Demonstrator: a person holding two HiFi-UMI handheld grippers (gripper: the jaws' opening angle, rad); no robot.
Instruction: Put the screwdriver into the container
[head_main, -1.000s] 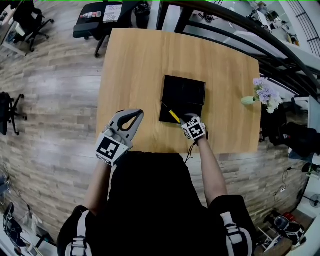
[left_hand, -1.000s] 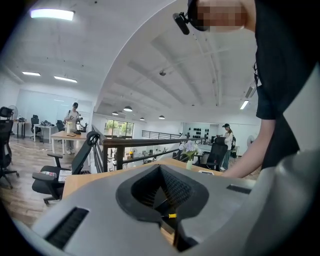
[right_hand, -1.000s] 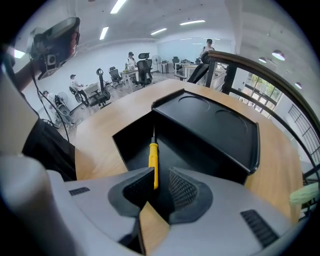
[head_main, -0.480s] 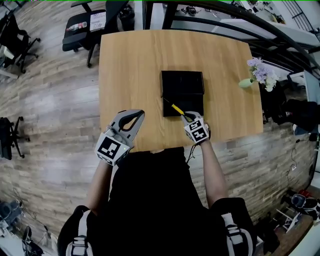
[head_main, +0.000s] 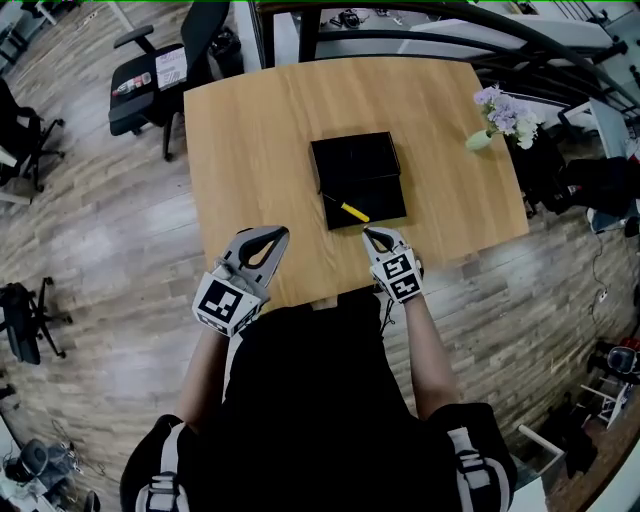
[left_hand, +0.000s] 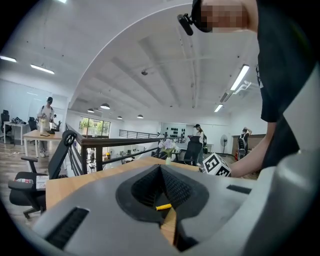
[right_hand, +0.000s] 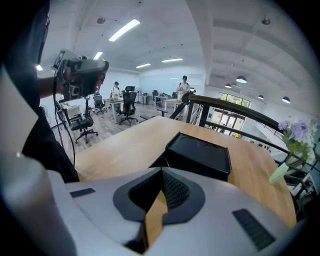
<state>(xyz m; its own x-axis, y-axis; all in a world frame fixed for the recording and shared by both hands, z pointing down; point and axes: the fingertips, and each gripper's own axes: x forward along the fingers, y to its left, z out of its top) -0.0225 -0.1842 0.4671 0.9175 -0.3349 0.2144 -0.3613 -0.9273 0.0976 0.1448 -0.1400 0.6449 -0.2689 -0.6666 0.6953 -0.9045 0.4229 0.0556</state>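
Observation:
The black container (head_main: 356, 160) sits mid-table, also seen in the right gripper view (right_hand: 200, 155). The screwdriver (head_main: 352, 211), with a yellow handle and a thin dark shaft, lies slanted across the container's near-left part; the left gripper view shows its handle (left_hand: 163, 206) past the jaws. My right gripper (head_main: 368, 234) is just short of the handle, apart from it, shut with nothing in it (right_hand: 161, 171). The left gripper (head_main: 268, 238) hovers over the table's near edge to the left, shut and empty (left_hand: 161, 167).
A vase of pale purple flowers (head_main: 495, 112) stands at the table's (head_main: 250, 140) far right corner, also in the right gripper view (right_hand: 292, 142). A black office chair (head_main: 150, 75) is off the far left corner. A dark railing (head_main: 420, 25) runs behind the table.
The screwdriver has left the right gripper and now lies on the container. The right gripper has drawn back a little toward me. The left gripper stays put.

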